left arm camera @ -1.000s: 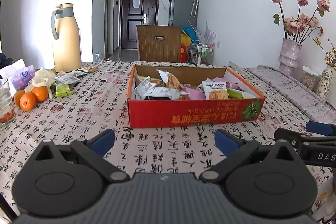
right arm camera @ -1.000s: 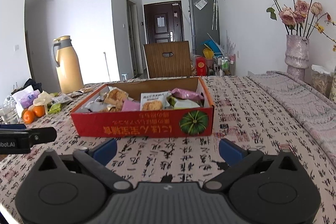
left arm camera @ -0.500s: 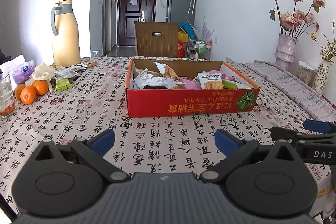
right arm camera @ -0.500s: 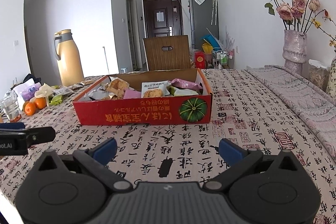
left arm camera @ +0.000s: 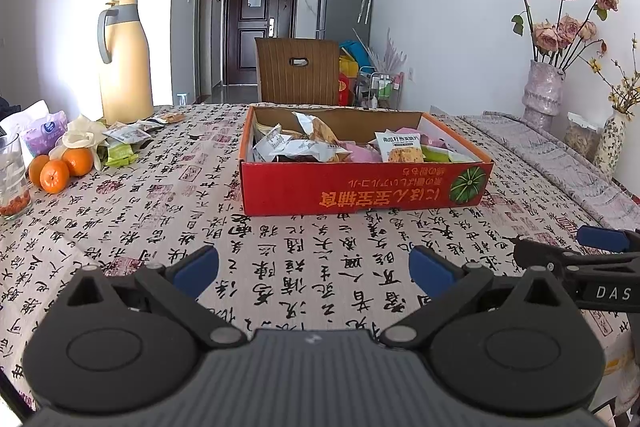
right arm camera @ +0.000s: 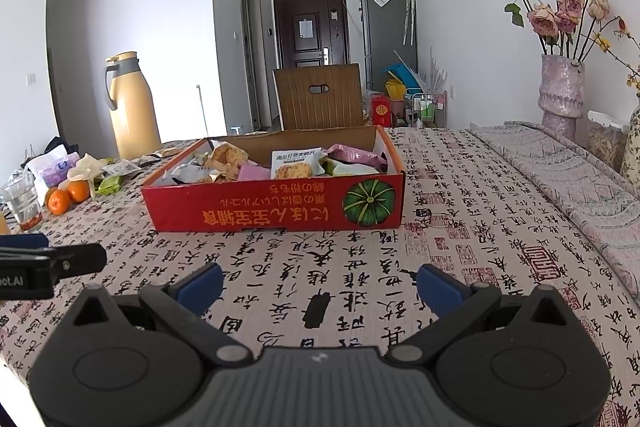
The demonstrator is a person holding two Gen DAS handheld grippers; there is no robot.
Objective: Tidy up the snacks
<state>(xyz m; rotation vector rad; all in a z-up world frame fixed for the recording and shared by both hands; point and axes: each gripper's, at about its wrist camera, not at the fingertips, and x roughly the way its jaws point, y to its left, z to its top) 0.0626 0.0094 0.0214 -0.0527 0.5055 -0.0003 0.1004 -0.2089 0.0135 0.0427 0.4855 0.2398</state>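
Two grippers' jaws spread, clear tablecloth [left arm camera: 304,251] before snack box [left arm camera: 360,191]

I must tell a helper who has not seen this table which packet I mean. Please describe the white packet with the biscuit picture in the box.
Find the red cardboard box with a green pumpkin printed on its front, in the middle of the table. Among the snacks inside, the white packet stands upright near the front wall. Only it shows dark characters above a picture of a golden biscuit; its neighbours are pink, green or crumpled silver.
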